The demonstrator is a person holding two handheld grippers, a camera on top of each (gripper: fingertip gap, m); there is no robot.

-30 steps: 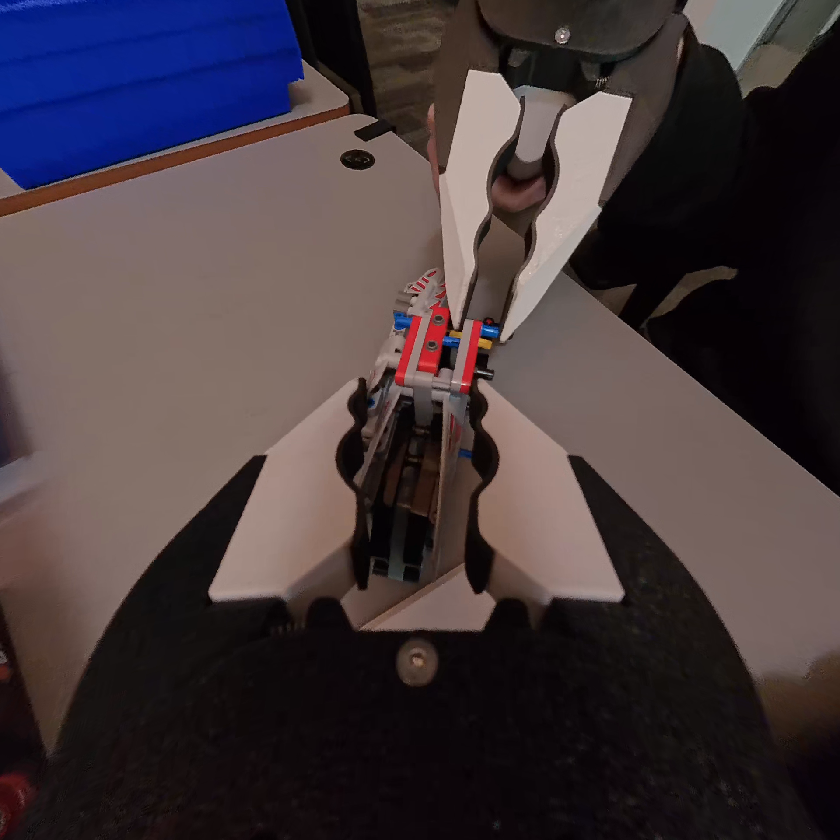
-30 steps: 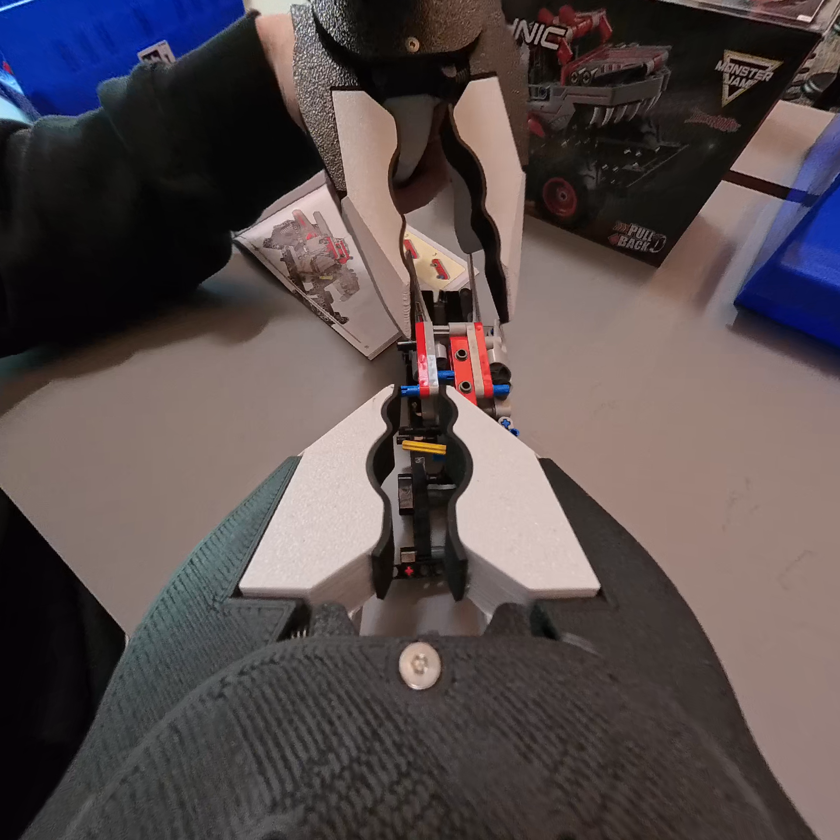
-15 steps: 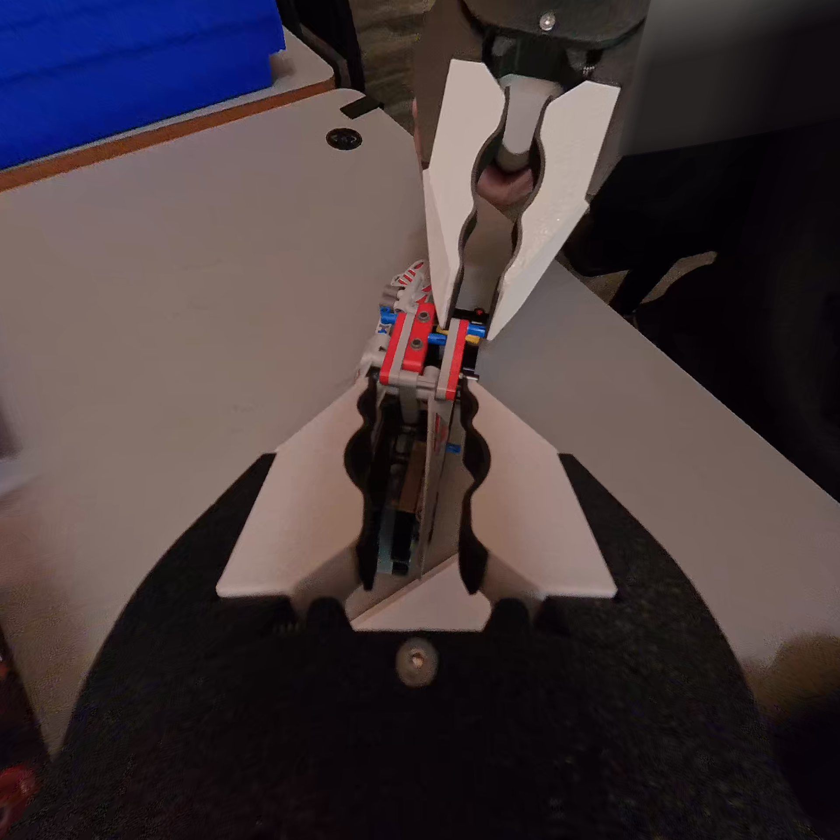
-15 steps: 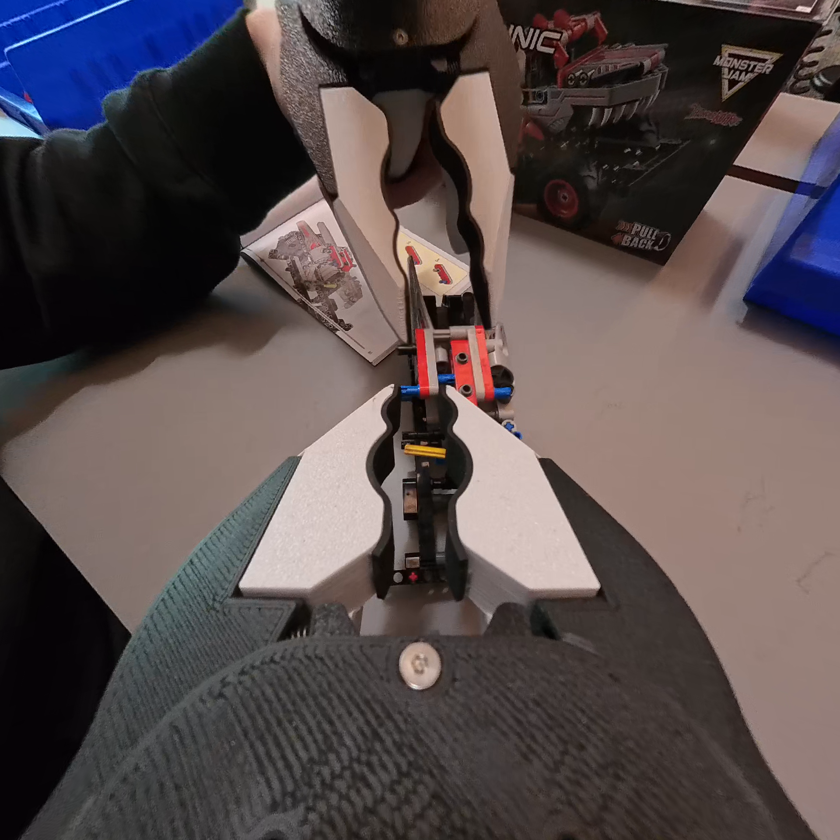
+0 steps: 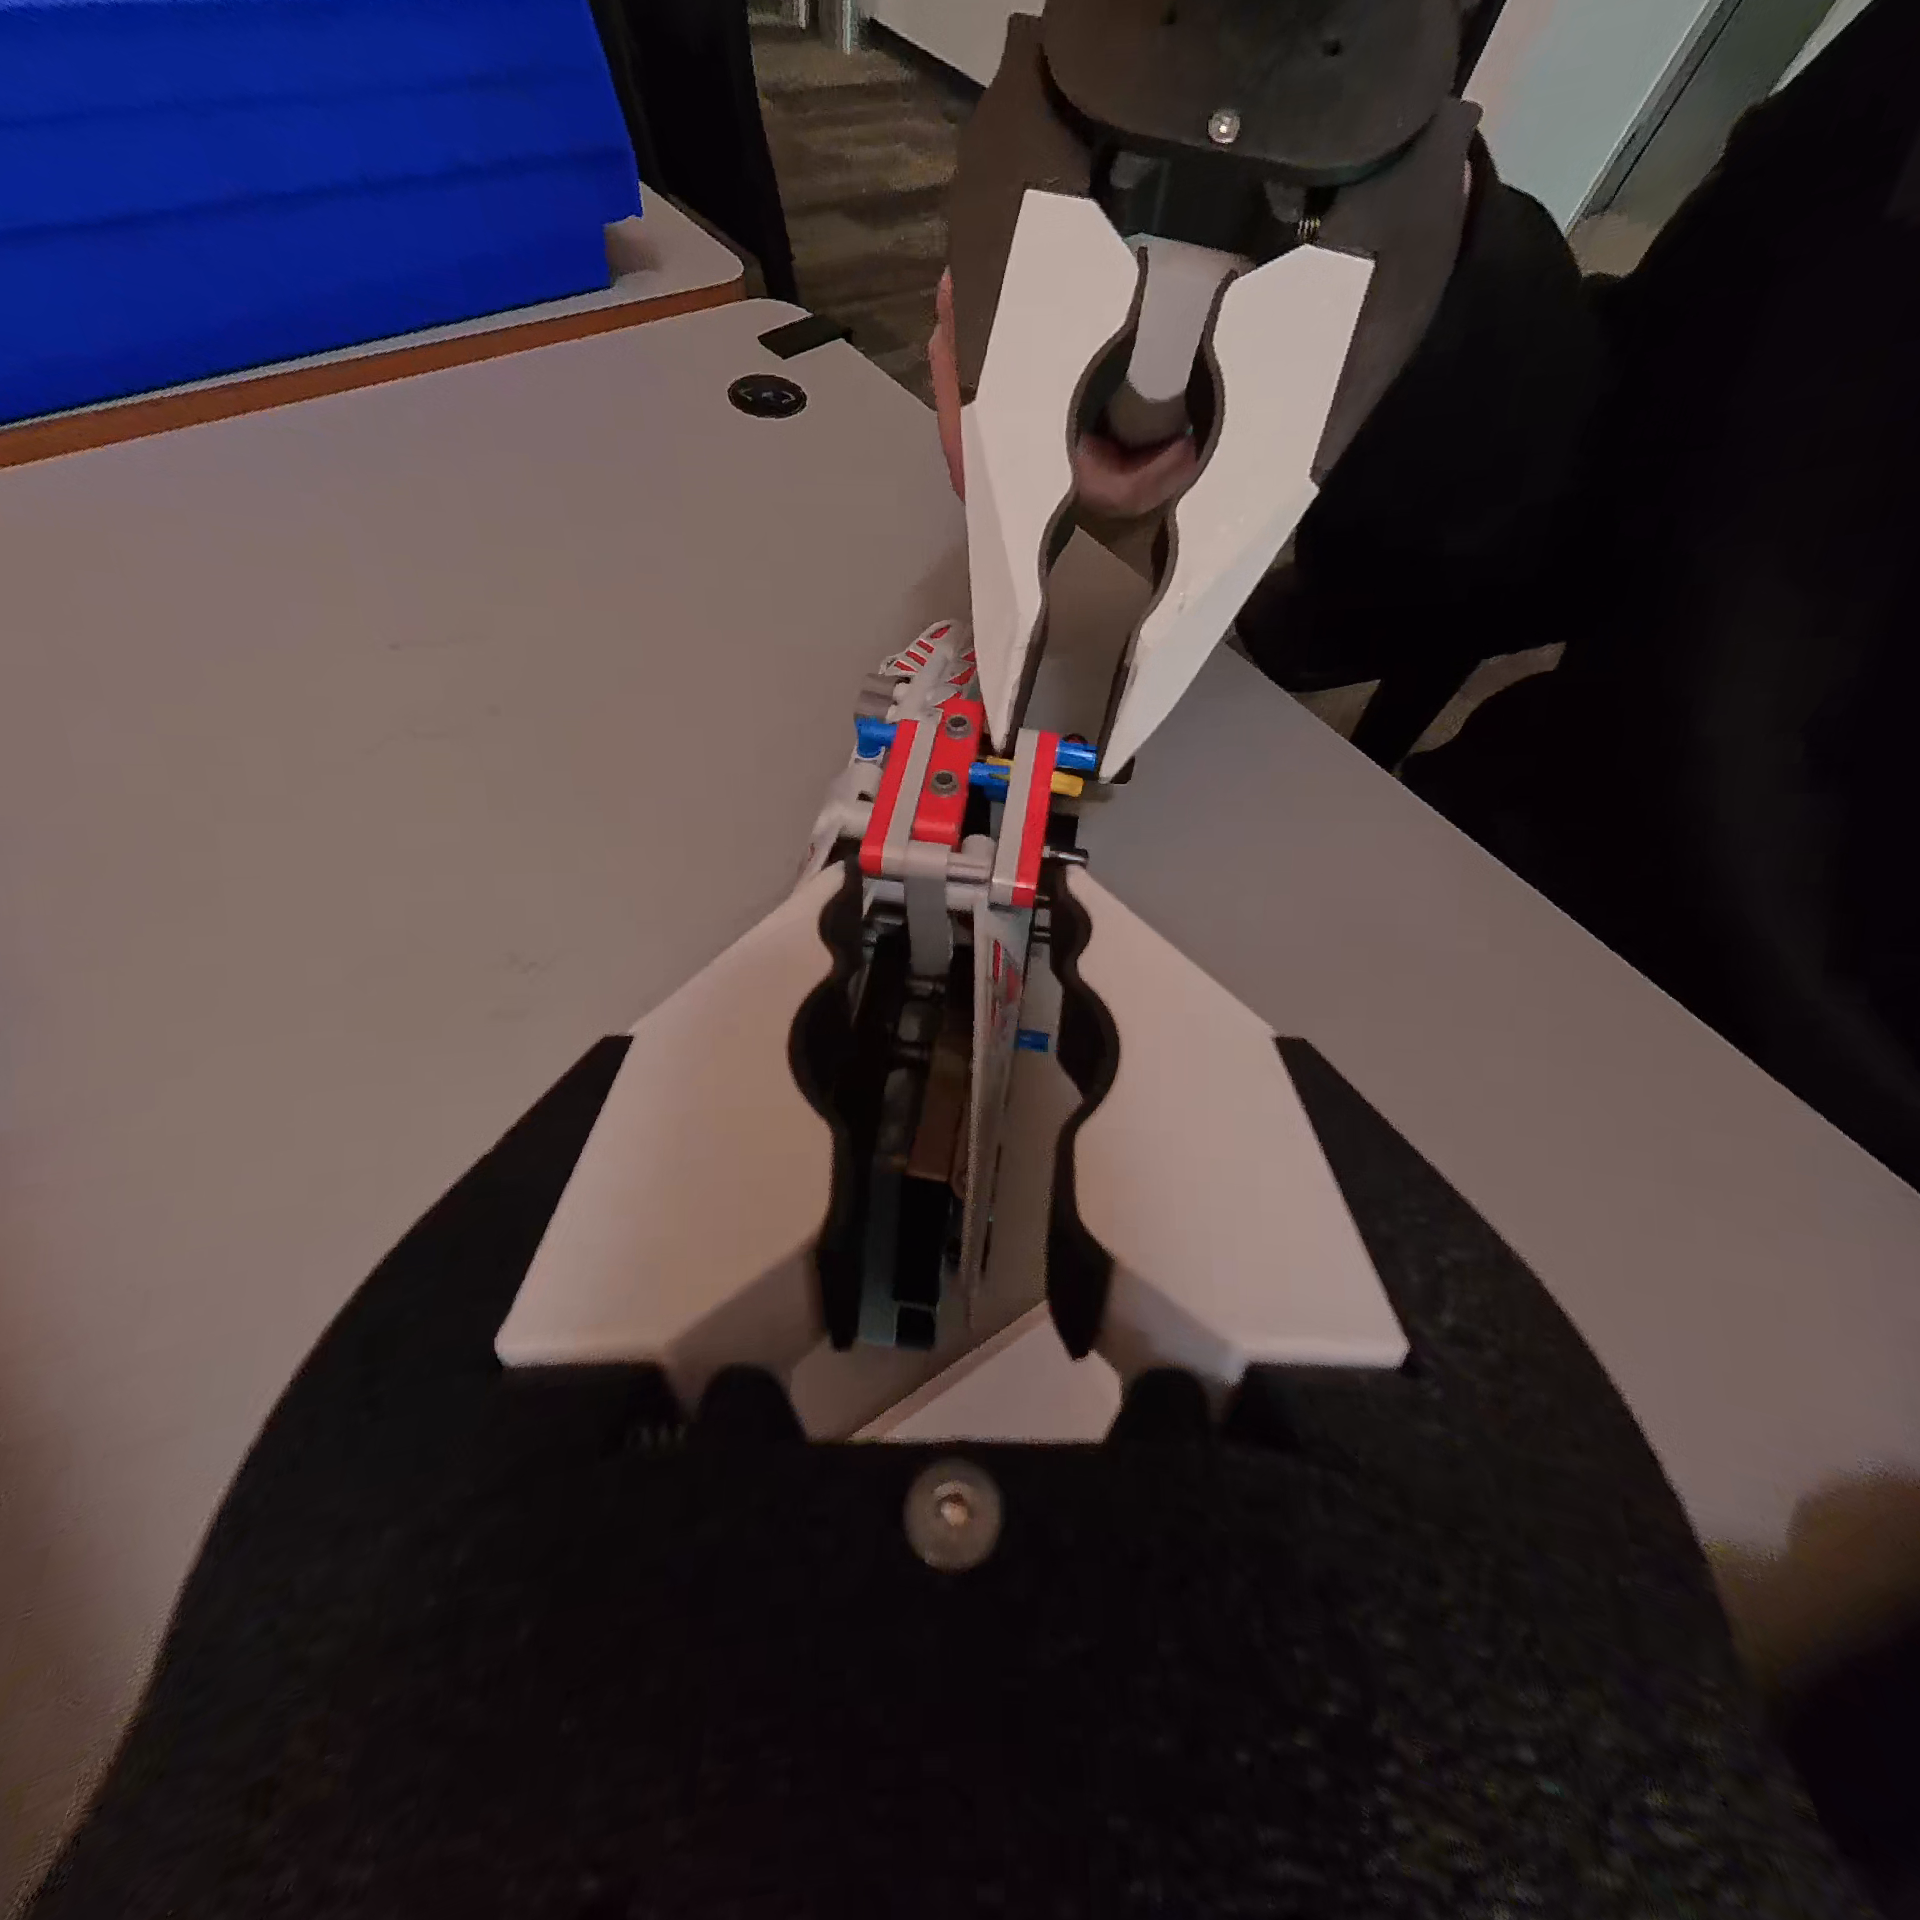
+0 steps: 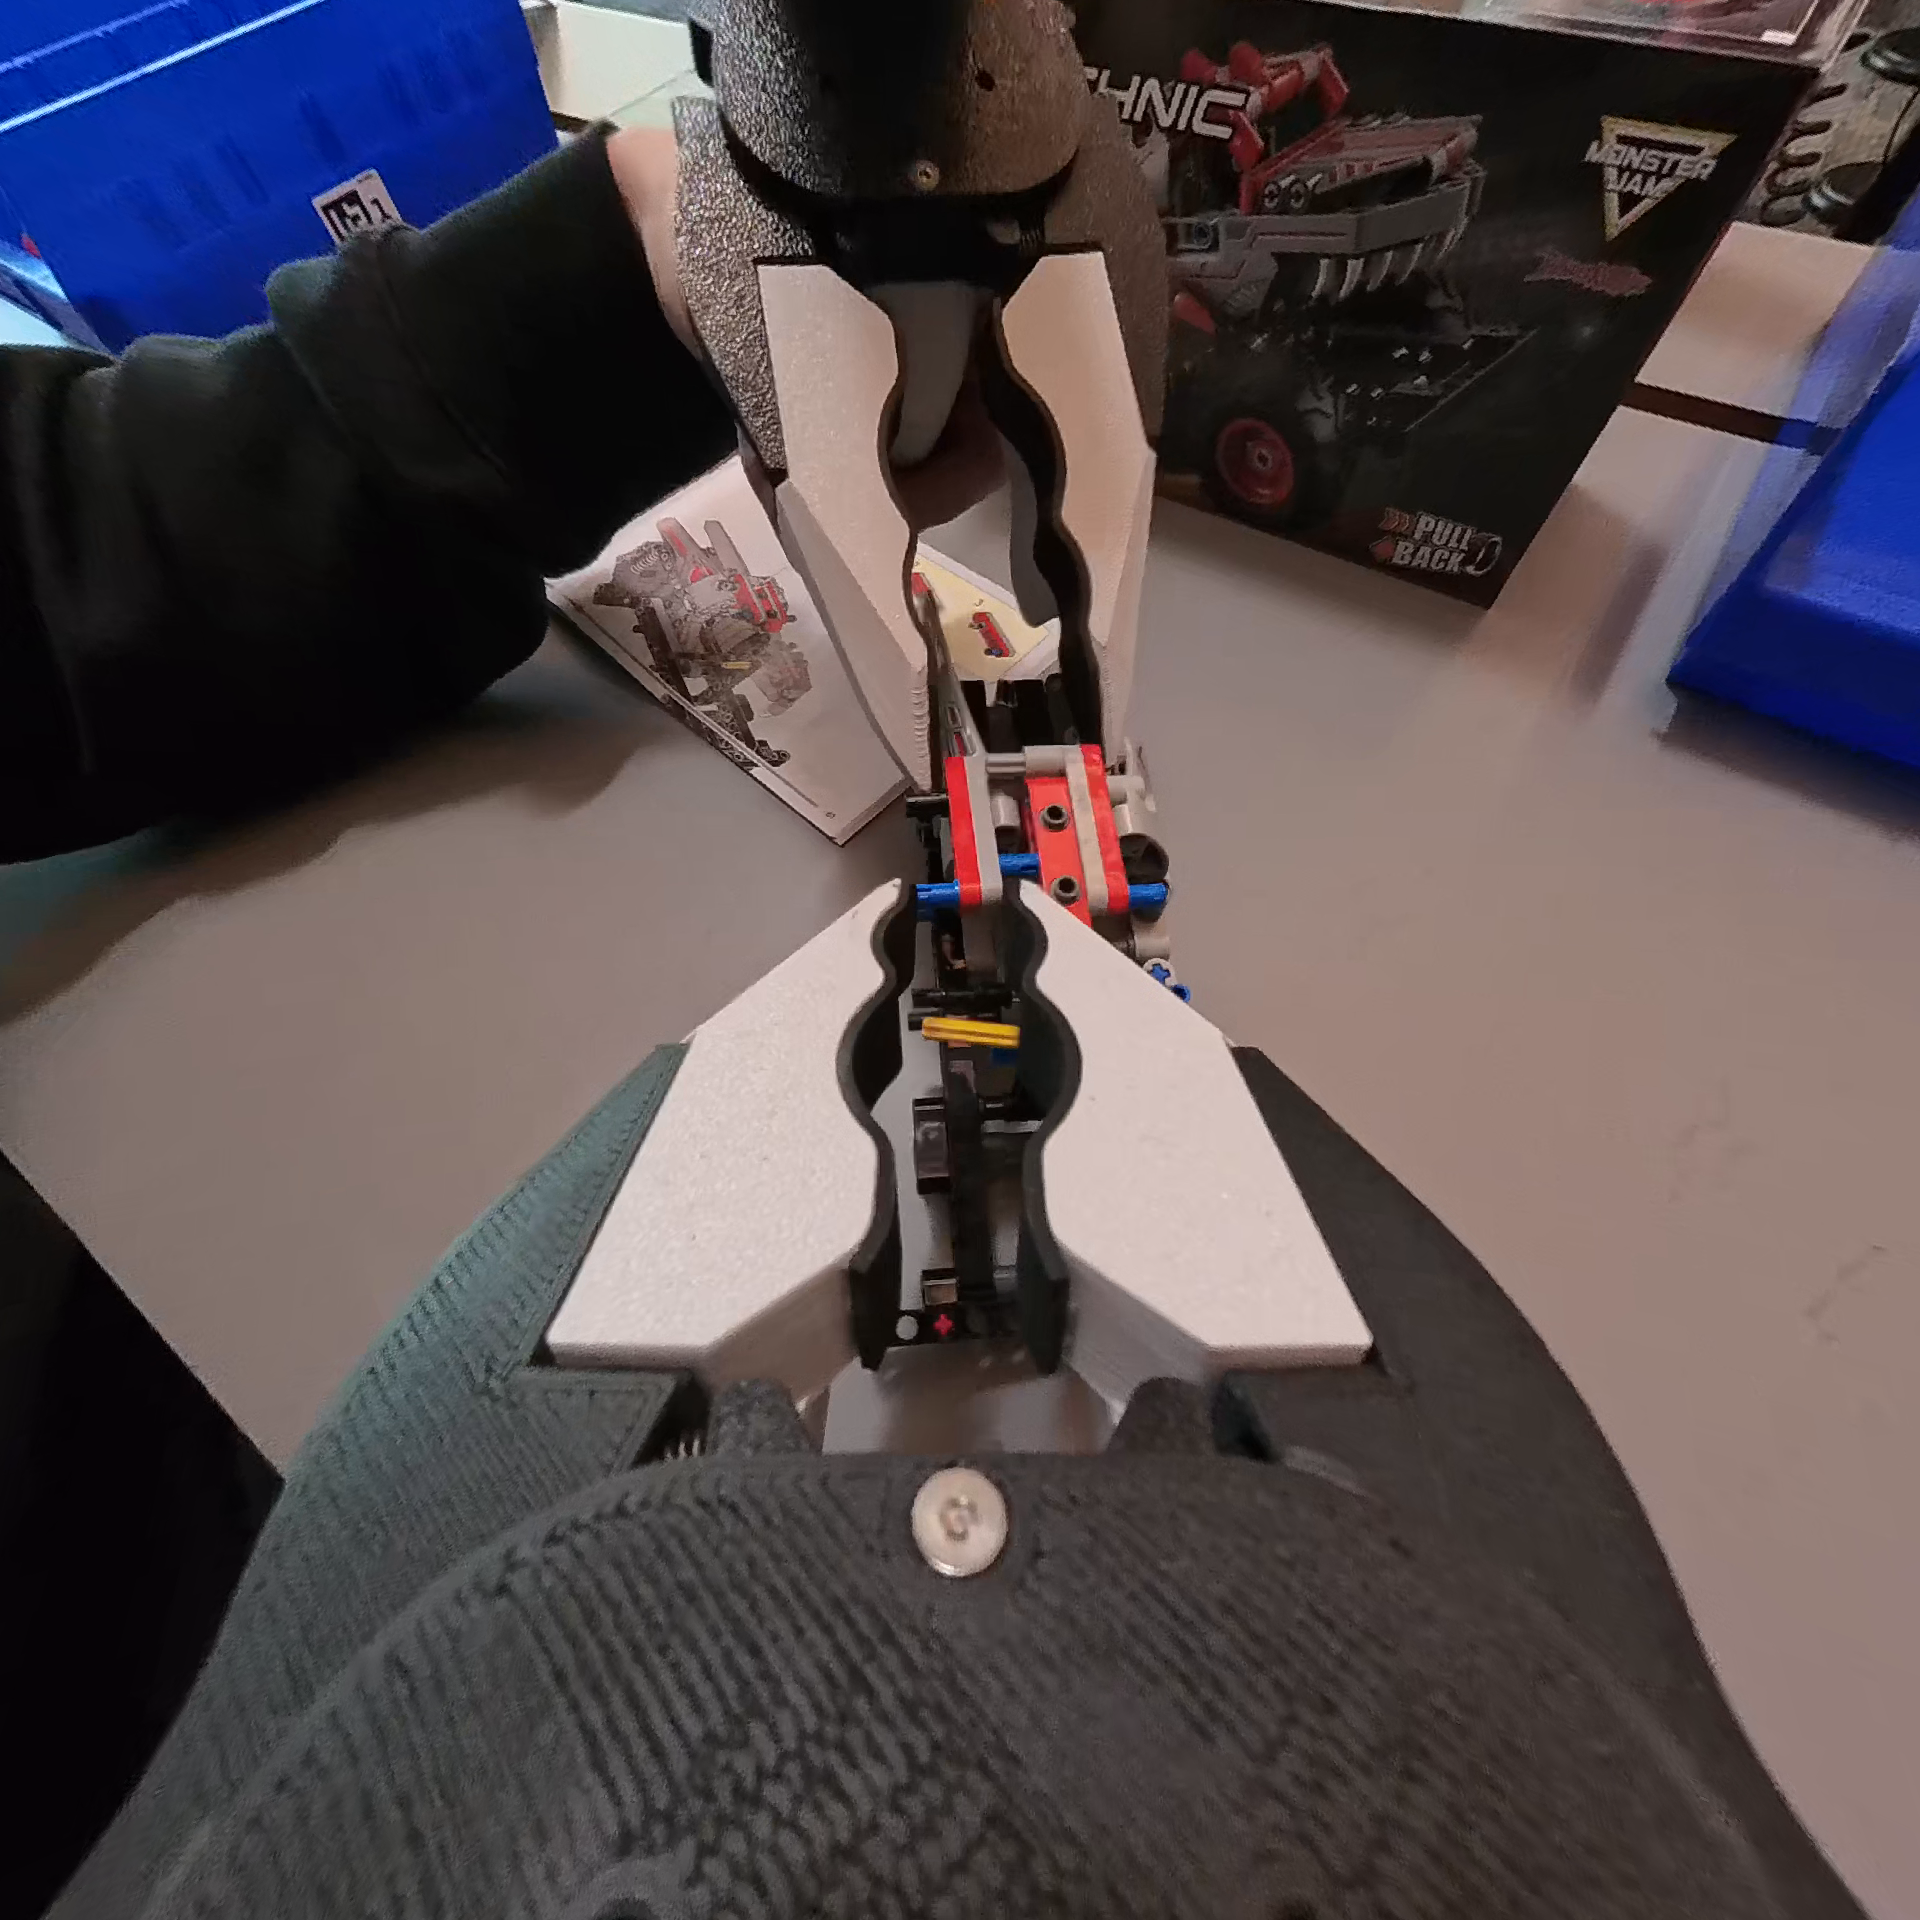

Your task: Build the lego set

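Note:
The partly built lego model (image 5: 940,800), with red beams, blue pins and black and grey parts, is held between both grippers over the grey table (image 5: 416,779). My left gripper (image 5: 956,894) is shut on one end of the model. My right gripper (image 6: 961,899) is shut on the other end (image 6: 966,1143), where a yellow pin shows between its fingers. Each gripper faces the other: the right one (image 5: 1055,748) shows from the front in the left wrist view, and the left one (image 6: 1018,748) in the right wrist view. The red beams (image 6: 1070,831) sit between the two sets of tips.
A dark lego box (image 6: 1455,312) stands at the back of the table. An instruction booklet (image 6: 727,644) and a sticker sheet (image 6: 977,613) lie behind the model. Blue bins (image 6: 208,156) (image 6: 1818,582) (image 5: 291,177) flank the table. The table edge (image 5: 1558,987) runs along the right in the left wrist view. My left and right fingertips are right by each other.
Both grippers keep their hold on the model. The model and the grippers have shifted only slightly in the views.

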